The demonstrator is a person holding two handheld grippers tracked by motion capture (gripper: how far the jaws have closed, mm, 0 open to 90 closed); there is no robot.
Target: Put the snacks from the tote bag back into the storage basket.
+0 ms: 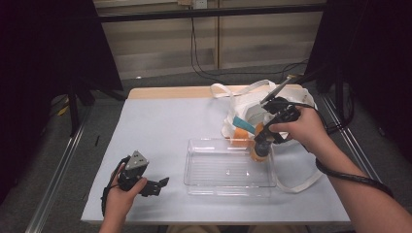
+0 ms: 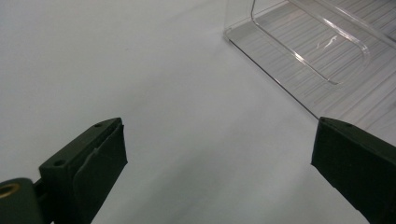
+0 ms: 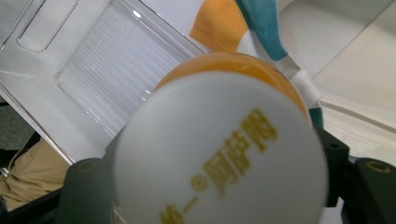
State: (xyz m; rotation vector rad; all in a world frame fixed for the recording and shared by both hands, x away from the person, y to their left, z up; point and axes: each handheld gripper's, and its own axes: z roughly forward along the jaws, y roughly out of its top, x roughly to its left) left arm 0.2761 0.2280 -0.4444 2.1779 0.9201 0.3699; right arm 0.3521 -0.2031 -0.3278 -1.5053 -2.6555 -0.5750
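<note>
My right gripper [image 1: 261, 148] is shut on an orange bottle [image 1: 259, 151] with a white cap [image 3: 219, 154]. It holds the bottle at the far right corner of a clear plastic tray [image 1: 228, 167], beside a white tote bag [image 1: 260, 104]. In the right gripper view the cap with gold print faces the camera, and the tray [image 3: 93, 70] lies beyond it. My left gripper [image 1: 158, 186] rests open on the white table near its front left, pointing toward the tray. Between its two jaws in the left gripper view there is bare table, with the tray's corner [image 2: 327, 51] ahead.
The tote bag has an orange and teal patch [image 1: 241, 128] and long straps; one strap [image 1: 303, 182] loops on the table right of the tray. A black cable [image 1: 350, 177] trails along the right forearm. The table's wooden far edge [image 1: 170, 92] shows behind.
</note>
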